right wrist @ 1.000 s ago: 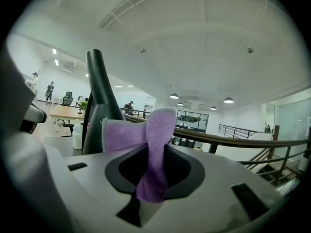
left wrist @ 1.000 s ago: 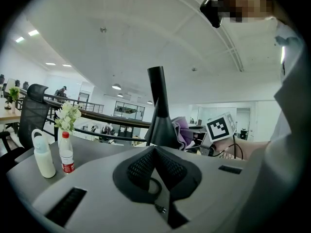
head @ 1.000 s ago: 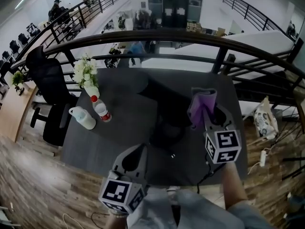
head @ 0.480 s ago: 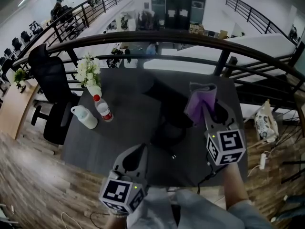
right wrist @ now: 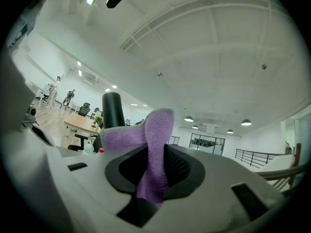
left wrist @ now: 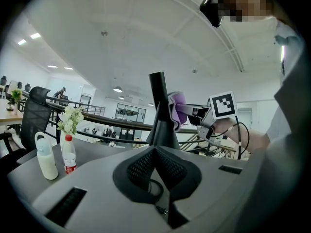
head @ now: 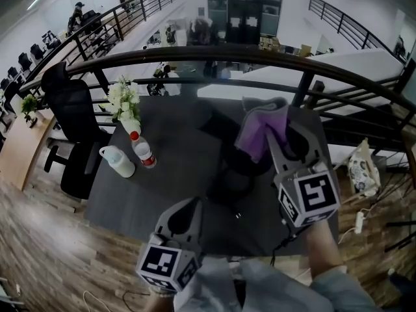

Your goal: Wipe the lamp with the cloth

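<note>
Grey table (head: 172, 158) with lamp (left wrist: 159, 101), wooden floor (head: 39, 252)

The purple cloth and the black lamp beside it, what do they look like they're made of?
The cloth looks like microfibre or terry, matte purple: its surface is fuzzy with a short nap, and it folds limply. The lamp is smooth matte black, probably painted metal or plastic: its even, dull surface, with no grain or seams showing, leaves that open.
</note>
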Demonstrator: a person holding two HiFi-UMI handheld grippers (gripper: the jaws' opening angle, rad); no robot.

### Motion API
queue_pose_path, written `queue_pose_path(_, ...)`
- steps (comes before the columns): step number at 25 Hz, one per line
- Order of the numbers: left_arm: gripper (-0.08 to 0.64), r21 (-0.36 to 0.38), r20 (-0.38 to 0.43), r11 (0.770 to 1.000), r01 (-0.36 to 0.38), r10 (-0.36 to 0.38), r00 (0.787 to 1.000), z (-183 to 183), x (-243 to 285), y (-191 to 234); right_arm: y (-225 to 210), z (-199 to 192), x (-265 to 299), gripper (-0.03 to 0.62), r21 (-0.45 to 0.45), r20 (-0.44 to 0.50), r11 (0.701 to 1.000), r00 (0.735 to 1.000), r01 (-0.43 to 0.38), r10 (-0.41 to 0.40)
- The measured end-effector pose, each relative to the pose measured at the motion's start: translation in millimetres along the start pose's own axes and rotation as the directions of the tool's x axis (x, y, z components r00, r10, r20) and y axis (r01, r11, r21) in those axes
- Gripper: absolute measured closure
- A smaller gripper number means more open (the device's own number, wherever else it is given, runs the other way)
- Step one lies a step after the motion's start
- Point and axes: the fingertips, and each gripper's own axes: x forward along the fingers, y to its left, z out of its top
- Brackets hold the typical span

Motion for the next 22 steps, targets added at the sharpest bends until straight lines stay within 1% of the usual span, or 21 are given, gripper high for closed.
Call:
queue_pose_path(3, 0.551, 0.002, 0.019, 1.0, 0.003, -0.003, 1.0, 2, 1, 0, 4, 16, 6, 0.503, -0.025, 0.038, 0.999, 0.999, -0.027, 0.028)
queue_pose_path(7, 0.551, 0.003, -0.034, 1.0, -0.022, 0.022, 0.999, -5, -3, 2, 7, 34, 14, 0.503, -0.047, 0.085, 0.997, 0.994, -0.063, 0.067)
queue_pose_path(9, 0.551, 0.002, -0.042, 1.0, -0.028, 0.028, 0.999, -5, -4, 2, 7, 42, 18, 0.503, -0.059, 0.099, 0.995, 0.991, -0.081, 0.087)
queue_pose_path(13, 0.551, -0.002, -0.024, 0.999, -0.035, 0.035, 0.999, -2, -6, 1, 9, 48, 26, 0.503, -0.096, 0.106, 0.989, 0.986, -0.115, 0.125)
queue_pose_path(17, 0.551, -0.003, -0.004, 1.0, -0.031, 0.031, 1.0, -2, -5, -1, 13, 46, 33, 0.503, -0.126, 0.099, 0.98, 0.981, -0.157, 0.169)
queue_pose_path(22, 0.551, -0.009, -0.018, 0.999, -0.046, 0.045, 0.999, -5, -6, -4, 15, 36, 45, 0.503, -0.158, 0.073, 0.966, 0.973, -0.205, 0.218)
